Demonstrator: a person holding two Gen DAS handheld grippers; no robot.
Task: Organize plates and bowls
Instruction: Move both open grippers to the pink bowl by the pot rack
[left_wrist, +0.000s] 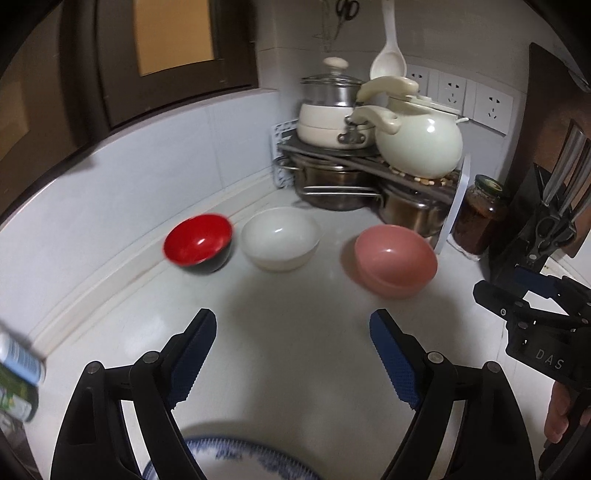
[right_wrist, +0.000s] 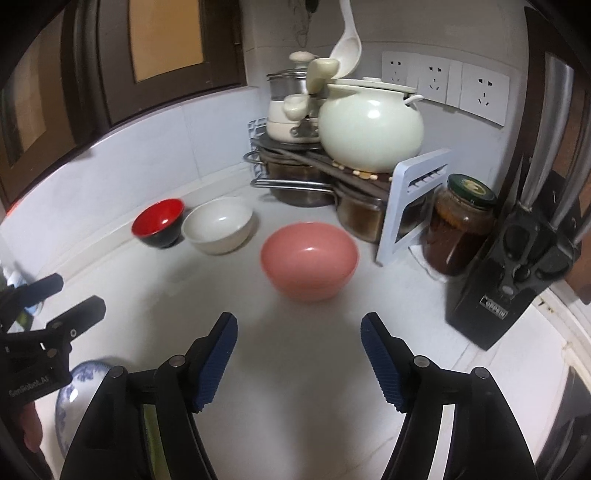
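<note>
Hovering over the white counter, left gripper and right gripper both spread and empty, facing red bowl, white bowl, pink bowl.

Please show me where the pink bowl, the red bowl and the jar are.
pink bowl (right_wrist: 309, 254), right wrist view, inner bottom.
red bowl (left_wrist: 197, 240), left wrist view, red inside.
jar (right_wrist: 460, 236), right wrist view, glass body.

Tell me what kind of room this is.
Most likely a home kitchen counter corner: stacked steel and cream cooking pots on a rack, a black knife block, and white wall sockets.
</note>
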